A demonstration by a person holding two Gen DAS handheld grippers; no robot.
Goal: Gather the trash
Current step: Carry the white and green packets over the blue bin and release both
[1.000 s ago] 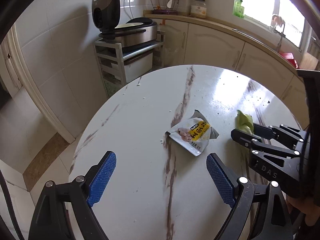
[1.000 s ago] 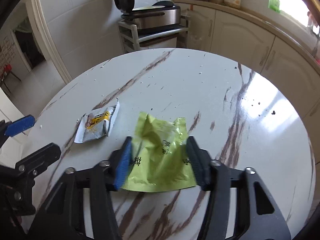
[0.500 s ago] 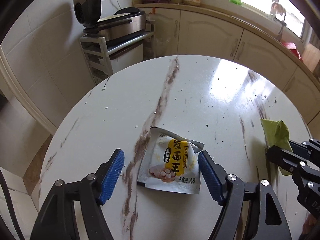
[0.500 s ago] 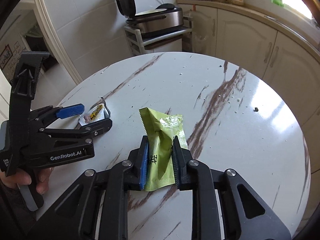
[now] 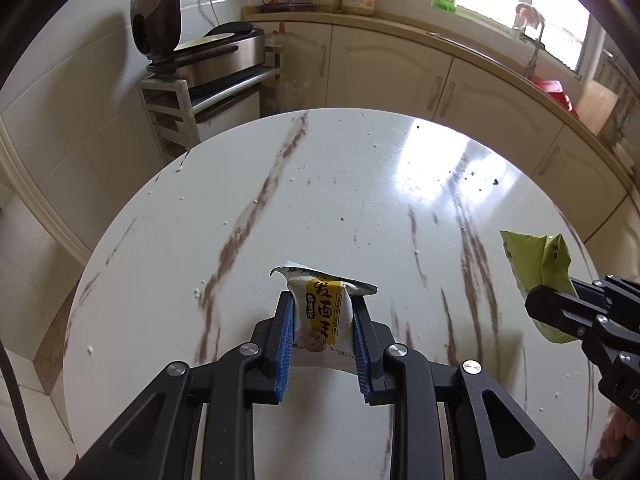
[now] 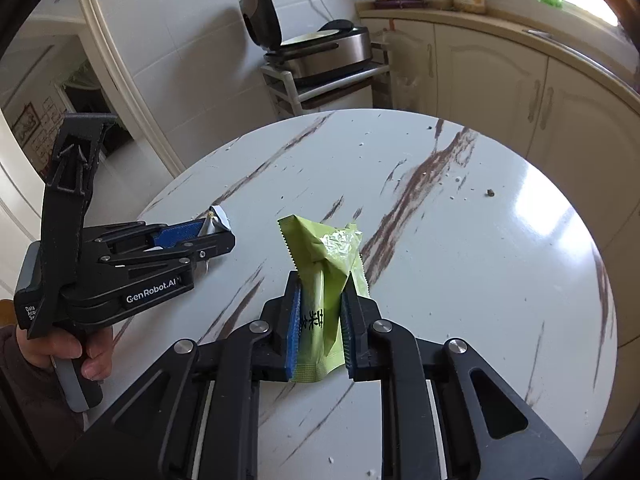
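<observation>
The left wrist camera sits close behind its own black two-finger left gripper [image 5: 322, 312], looking steeply down and forward across the round white marble-patterned table [image 5: 340, 184] toward the cream kitchen cabinets [image 5: 384, 68] and the window. The right wrist camera sits just as near behind the right gripper [image 6: 320, 300], tilted down over the same table from further right. Both views share the tabletop, the steel appliance [image 5: 216, 52] on its rack, and each other's gripper at the frame edge.
</observation>
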